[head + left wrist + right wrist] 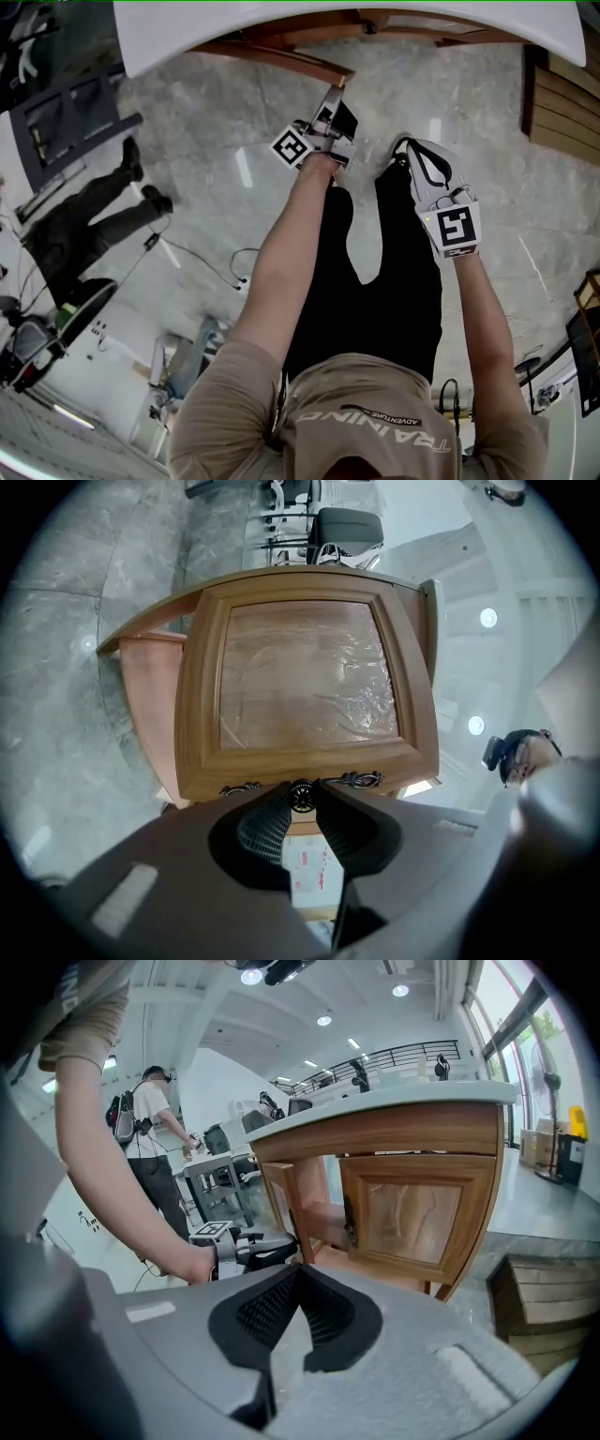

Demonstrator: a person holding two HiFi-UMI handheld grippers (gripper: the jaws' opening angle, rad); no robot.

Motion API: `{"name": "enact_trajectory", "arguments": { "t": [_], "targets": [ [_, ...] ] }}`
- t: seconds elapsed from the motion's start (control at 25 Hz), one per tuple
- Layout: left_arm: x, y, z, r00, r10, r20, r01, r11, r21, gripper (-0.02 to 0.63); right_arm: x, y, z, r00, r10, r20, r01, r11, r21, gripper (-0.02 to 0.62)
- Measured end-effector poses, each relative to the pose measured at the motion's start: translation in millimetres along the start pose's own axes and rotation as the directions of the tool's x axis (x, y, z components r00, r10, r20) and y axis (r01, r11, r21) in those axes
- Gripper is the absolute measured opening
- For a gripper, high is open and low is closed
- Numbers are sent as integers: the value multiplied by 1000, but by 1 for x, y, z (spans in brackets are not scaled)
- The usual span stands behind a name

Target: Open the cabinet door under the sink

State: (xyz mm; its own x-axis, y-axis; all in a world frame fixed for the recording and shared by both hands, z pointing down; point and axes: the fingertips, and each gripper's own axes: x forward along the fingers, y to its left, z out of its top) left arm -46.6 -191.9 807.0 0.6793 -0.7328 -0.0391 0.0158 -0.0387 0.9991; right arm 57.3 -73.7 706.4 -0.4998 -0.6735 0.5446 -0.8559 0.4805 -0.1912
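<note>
On the left, our left gripper (301, 790) has its jaws clamped on the small dark knob (301, 799) of the cabinet door (309, 682). The door stands swung out from the cabinet under the white countertop (281, 23). On the right, our right gripper (298, 1271) is apart from the cabinet, its jaws together on nothing, facing the closed right door (417, 1208).
</note>
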Motion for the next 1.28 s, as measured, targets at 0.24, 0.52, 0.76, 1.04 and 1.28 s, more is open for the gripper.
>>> {"name": "enact_trajectory", "arguments": {
  "t": [0.24, 0.52, 0.76, 1.04, 1.28],
  "targets": [
    [-12, -1, -2, 999, -13, -44, 12, 1000, -7, 97, 6, 16, -11, 1000, -23, 8, 23, 997, 74, 2],
    [-33, 0, -4, 994, -2, -106, 1, 1000, -10, 97, 18, 38, -3, 999, -35, 33, 33, 997, 63, 2],
    [-55, 2, -1, 989, 19, -146, -20, 1000, -8, 95, 28, 53, 8, 998, -35, 45, 33, 998, 54, 2],
    [-77, 3, 3, 982, 27, -189, -28, 1000, -3, 94, 32, 77, 8, 999, -20, 35, 19, 999, 34, 2],
    [-100, 2, 10, 978, 30, -206, -32, 999, -5, 92, 30, 97, -3, 1000, -11, 7, 11, 999, 42, 2]
  ]
}}
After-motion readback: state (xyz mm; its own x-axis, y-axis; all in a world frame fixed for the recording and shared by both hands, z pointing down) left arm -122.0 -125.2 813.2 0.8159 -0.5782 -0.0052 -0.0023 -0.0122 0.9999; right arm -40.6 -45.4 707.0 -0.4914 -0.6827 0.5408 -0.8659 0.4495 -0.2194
